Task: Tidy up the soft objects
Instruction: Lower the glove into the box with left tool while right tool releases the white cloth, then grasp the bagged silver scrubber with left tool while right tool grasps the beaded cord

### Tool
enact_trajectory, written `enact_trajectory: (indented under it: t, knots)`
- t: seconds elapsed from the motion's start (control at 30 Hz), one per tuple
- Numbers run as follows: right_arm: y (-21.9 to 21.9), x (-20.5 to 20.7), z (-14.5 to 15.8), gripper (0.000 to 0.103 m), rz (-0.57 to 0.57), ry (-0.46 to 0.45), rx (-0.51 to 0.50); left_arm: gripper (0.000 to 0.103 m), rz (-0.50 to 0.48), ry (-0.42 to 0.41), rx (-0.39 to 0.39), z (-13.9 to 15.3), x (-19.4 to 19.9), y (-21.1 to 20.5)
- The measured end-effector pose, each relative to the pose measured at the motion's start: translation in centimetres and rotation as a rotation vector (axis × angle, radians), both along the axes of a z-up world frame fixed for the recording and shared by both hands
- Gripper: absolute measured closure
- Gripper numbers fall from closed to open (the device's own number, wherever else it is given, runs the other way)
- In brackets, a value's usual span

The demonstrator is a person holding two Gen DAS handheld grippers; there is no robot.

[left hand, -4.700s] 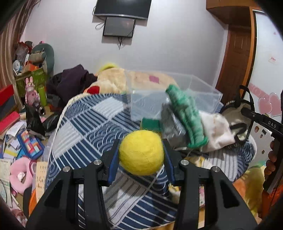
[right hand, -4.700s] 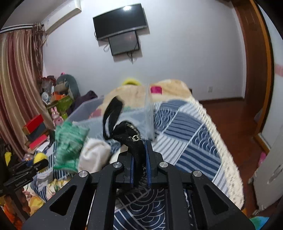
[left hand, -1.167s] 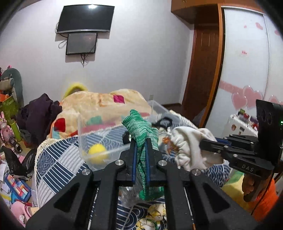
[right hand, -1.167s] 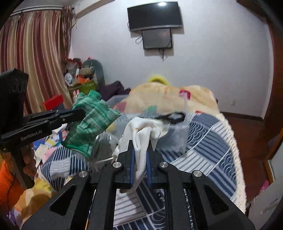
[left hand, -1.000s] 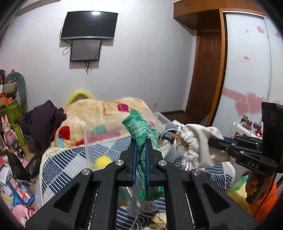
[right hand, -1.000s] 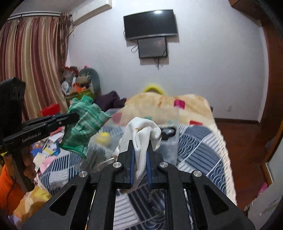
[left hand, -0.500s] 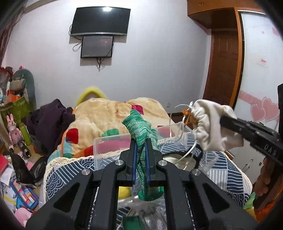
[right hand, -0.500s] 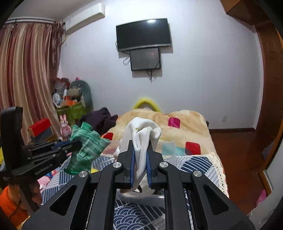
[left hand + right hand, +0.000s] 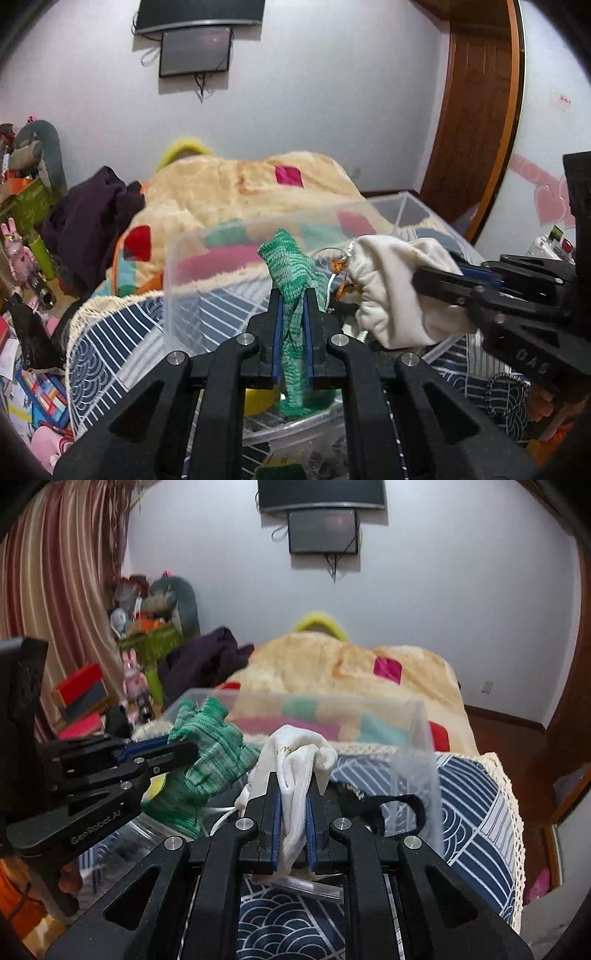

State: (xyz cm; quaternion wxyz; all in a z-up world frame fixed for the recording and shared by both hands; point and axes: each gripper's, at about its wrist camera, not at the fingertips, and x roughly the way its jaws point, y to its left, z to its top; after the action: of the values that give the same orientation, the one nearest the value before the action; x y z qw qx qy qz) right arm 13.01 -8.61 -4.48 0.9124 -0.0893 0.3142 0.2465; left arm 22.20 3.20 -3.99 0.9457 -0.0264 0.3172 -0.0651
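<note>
Yellow ball (image 9: 258, 400) in the clear bin (image 9: 184, 273): mostly hidden behind left hand-held gripper (image 9: 293, 332) body. Green glove (image 9: 291, 280) lower end blocked the same way. Black strap (image 9: 399, 805) partly behind the bin wall. TV (image 9: 321, 494) cut off by the top edge. Shelf clutter (image 9: 144, 609) too small to identify.

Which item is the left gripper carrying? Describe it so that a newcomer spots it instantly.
Start at the clear plastic bin on the blue patterned bedspread. Above its near edge, the left gripper pinches a green knit glove. Its mottled green weave distinguishes it from the white cloth alongside.
</note>
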Motion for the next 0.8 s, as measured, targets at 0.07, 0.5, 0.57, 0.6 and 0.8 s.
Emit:
enact_trajectory:
  t: [0.07,0.5,0.57,0.6,0.8]
  knots:
    - [0.0,-0.1,-0.3,0.092,0.002,0.015,-0.022,0.095,-0.01,0.016,-0.003,-0.3,0.0,-0.1]
    - [-3.7,-3.0,3.4,0.035,-0.039,-0.125,-0.046,0.038,-0.019,-0.066,-0.002,3.0,-4.9,0.1]
    - [-4.9,-4.3,4.2,0.026,-0.049,-0.164,-0.032,0.027,-0.013,-0.09,0.027,3.6,-6.1,-0.3]
    - [-5.6,-5.1,4.4,0.023,-0.053,-0.176,-0.023,0.024,-0.009,-0.103,0.037,3.7,-6.8,-0.5]
    - [-8.2,-7.4,2.5,0.022,-0.061,-0.125,-0.027,0.007,-0.012,-0.121,0.079,2.9,-10.6,-2.0]
